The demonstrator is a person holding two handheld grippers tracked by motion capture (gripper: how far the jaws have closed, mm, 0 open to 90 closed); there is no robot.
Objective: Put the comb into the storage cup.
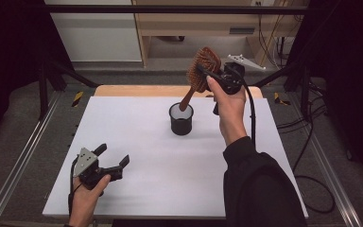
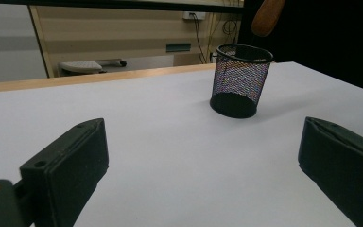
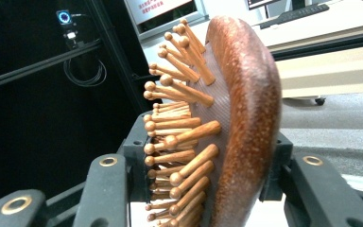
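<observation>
While the right gripper [image 1: 207, 75] is clamping the wooden hairbrush [image 1: 199, 71] by its head at upper centre, with the left gripper [image 1: 113, 161] lying open at lower left, the handle is risking catching the mesh cup [image 1: 181, 120] rim and tipping it.

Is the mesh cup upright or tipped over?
Upright: the mesh cup stands on its base on the table, open rim up, with the hairbrush handle above it.

The high view looks forward and down from the person's side over the whole white bench [image 1: 137, 156]. The left tool [image 2: 203, 170] camera sits low, near the surface, facing level across it toward the mesh pen cup [image 2: 240, 80], which the high view shares. The right tool [image 3: 208, 161] camera looks very closely at the wooden hairbrush [image 3: 246, 118].
</observation>
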